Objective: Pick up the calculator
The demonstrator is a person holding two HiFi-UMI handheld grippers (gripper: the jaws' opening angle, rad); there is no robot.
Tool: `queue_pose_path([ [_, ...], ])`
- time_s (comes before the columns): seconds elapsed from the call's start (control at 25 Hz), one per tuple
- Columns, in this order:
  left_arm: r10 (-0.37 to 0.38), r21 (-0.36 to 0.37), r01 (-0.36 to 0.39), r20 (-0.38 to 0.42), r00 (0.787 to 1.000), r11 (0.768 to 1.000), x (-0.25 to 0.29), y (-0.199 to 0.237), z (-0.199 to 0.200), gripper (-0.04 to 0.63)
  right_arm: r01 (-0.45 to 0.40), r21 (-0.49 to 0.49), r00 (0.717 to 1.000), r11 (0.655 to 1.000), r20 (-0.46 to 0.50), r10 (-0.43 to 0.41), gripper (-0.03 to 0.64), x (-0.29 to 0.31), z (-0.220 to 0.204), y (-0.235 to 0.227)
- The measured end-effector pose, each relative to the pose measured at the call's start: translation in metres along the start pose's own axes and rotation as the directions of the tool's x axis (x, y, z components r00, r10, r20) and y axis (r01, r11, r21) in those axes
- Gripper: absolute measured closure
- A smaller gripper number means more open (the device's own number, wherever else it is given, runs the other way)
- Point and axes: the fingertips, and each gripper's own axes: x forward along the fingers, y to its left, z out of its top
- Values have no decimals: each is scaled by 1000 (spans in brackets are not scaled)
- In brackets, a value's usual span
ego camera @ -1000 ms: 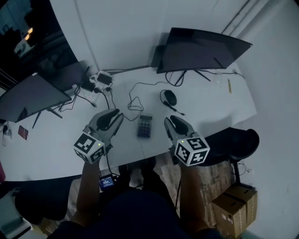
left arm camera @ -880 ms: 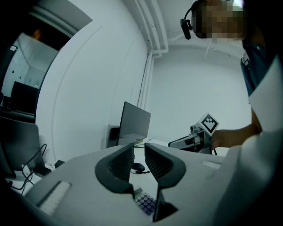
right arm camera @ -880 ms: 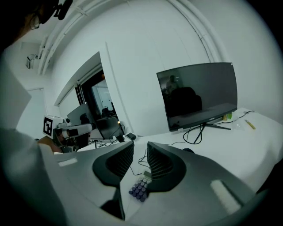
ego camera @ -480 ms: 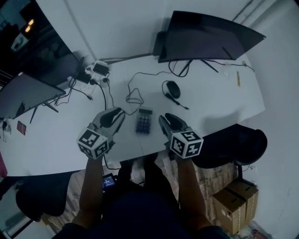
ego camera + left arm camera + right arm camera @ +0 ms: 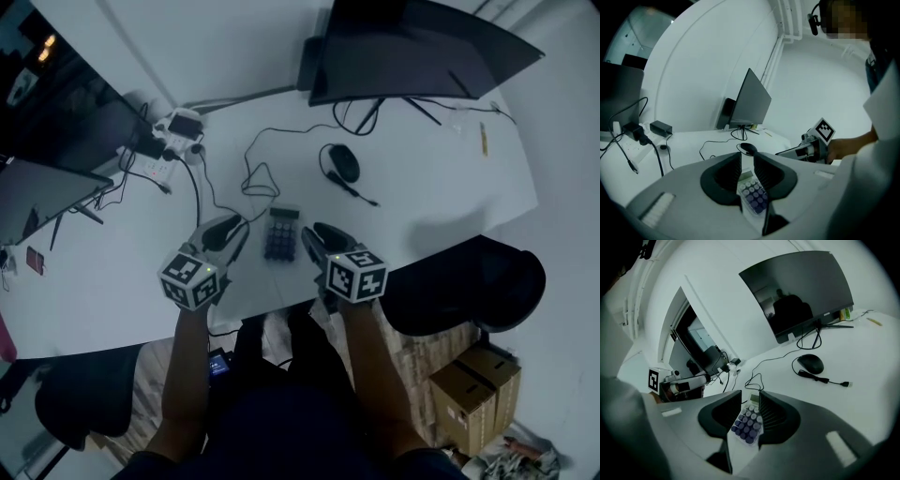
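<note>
Left gripper (image 5: 234,234): jaws narrowly apart, opening, nothing gripped. Calculator (image 5: 280,233) at its 3 o'clock, flat on desk (image 5: 431,206), long axis 12–6, between both grippers. Right gripper (image 5: 312,237): jaws apart, empty; calculator at its 9 o'clock, seems slightly nearer. Gripper views show calculator beyond each jaw gap, untouched; head view does not show gaps.

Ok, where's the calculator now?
Head view, centre: the calculator lies on the desk near the person's edge, just below the looped cable and lower-left of the mouse.

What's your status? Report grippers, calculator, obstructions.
Left gripper opening, right gripper open, both empty. Calculator flat on desk between them. Cable lies beyond it, not blocking.
</note>
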Motion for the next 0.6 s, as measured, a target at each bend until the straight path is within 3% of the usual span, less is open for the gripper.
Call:
queue_pose_path([
  [0.6,-18,-104,4,-136,991,995,42,25,-73,489,-1,114,996,994,-94,12,497,51,-52,-25],
])
